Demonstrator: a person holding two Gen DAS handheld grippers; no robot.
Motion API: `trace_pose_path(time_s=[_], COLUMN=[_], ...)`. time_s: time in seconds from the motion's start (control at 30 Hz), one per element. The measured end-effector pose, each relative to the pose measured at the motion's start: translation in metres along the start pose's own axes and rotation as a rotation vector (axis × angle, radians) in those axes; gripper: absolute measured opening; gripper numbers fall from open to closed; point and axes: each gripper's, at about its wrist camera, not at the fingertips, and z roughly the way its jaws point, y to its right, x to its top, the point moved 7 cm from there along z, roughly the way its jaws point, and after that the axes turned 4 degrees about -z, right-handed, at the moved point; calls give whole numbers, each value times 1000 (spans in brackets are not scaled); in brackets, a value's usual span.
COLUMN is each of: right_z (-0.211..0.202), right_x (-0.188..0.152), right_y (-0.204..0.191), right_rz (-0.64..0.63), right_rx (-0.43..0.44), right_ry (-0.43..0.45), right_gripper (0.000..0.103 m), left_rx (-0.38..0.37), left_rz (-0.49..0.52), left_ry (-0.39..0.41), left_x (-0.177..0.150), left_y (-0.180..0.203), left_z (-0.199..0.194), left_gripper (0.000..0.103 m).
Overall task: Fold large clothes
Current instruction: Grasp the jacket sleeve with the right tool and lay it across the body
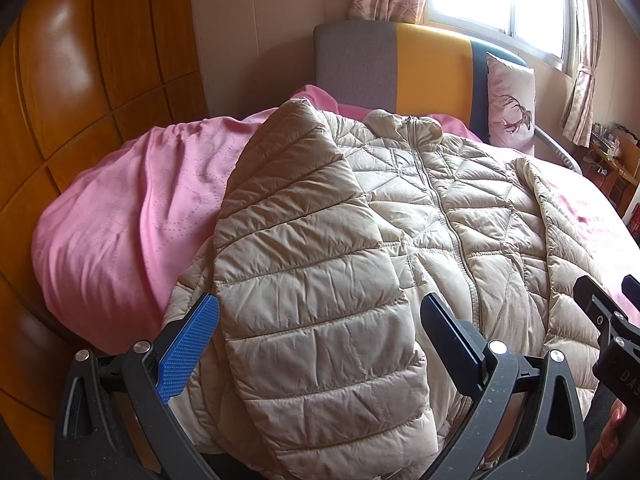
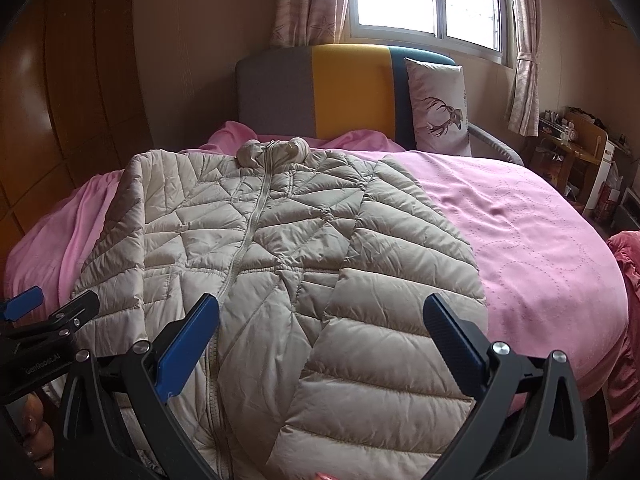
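Note:
A beige quilted puffer jacket point(image 1: 420, 208) lies front up, zipped, on a bed with a pink cover point(image 1: 120, 220). Both sleeves lie folded in over the body. My left gripper point(image 1: 320, 320) is open above the jacket's left sleeve point(image 1: 304, 272), near the hem, holding nothing. In the right wrist view the jacket point(image 2: 256, 232) fills the middle. My right gripper point(image 2: 320, 320) is open above the right sleeve point(image 2: 392, 312), holding nothing. The left gripper's tip point(image 2: 48, 312) shows at that view's left edge, and the right gripper point(image 1: 608, 320) shows at the left wrist view's right edge.
A grey, yellow and teal headboard point(image 2: 340, 92) stands at the back with a deer-print pillow point(image 2: 440, 108) against it. Wooden wardrobe doors point(image 1: 80, 80) run along the left. A window with curtains point(image 2: 424, 0) is behind. A cluttered wooden shelf point(image 2: 576, 148) stands at the right.

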Motion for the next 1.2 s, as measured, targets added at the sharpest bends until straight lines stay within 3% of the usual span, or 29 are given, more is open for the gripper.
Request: trace_pose_path(time_s=[0.13,0.27,0.37,0.53,0.7,0.83,0.87,0.9,0.97,1.03,1.1,1.2], right_z=[4,2,2,8,15,37,42,46,48,46,41,33], right_x=[-3,1,2,-7,-32,-63,-69,-74,-75,-69,-57,-34], right_y=[-16,-25,-20,6,15,11,12,13,20,31,46,79], right_rz=[-39,-80,-101,-149,-203,-267,-285,-296,-283,-248,-183,-66], right_rx=[95,123,94,-15,4,4,-14,-23,-23,-7,18,27], right_ry=[-8,44,42,-12,-72,-198,-221,-231,-224,-214,-192,-136], right_gripper=[101,101,101,101,101,99,97,88,65,35,22,21], left_rx=[-1,-2,-13,-30,-129,-150,-145,-131,-122,-123,-133,-146], left_rz=[2,3,0,-39,-103,-134,-132,-128,-123,-117,-119,-121], left_ry=[-9,-11,-16,-3,48,-16,-28,-44,-62,-71,-71,-76], left_x=[-1,-1,0,7,6,-2,-4,-6,-10,-12,-13,-15], left_y=[1,1,1,-11,-23,-28,-28,-29,-30,-31,-31,-29], left_z=[1,1,3,7,7,21,24,27,30,33,33,34], left_gripper=[100,100,100,100,100,100,100,100,100,100,100,100])
